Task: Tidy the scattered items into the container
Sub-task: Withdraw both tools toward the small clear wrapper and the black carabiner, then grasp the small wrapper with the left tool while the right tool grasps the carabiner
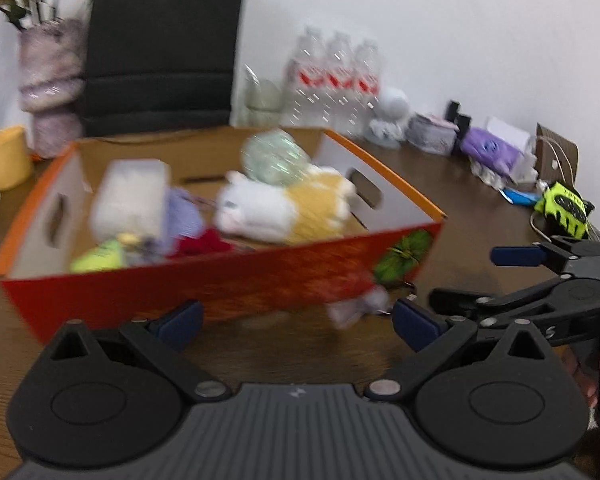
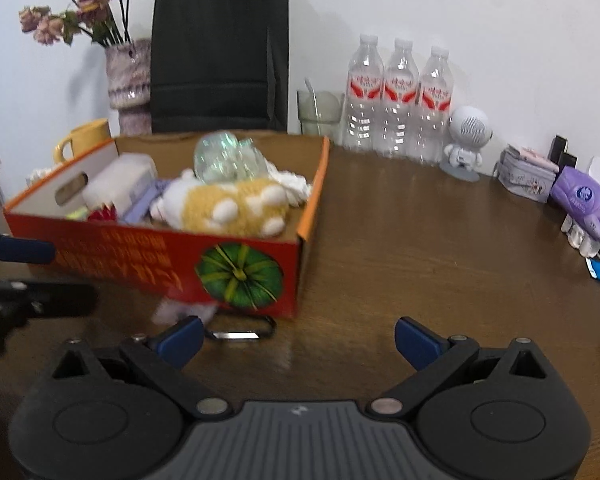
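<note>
Most of it looks done to me: the red box (image 2: 156,252) on the counter (image 2: 420,240) already holds the plush toy (image 2: 224,204) and other bits. Left is a fluffy keychain (image 2: 220,322) just outside its front wall. My left gripper (image 1: 296,320) and right gripper (image 2: 298,340) both hang spread apart, empty.

Bright, even light — left view motion-blurred, edges warped.

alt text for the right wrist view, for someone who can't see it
An open right gripper hovers low over a brown table, facing a red cardboard box filled with soft toys and other items. A fluffy keychain with a carabiner lies on the table against the box front. Three water bottles stand by the wall.
</note>
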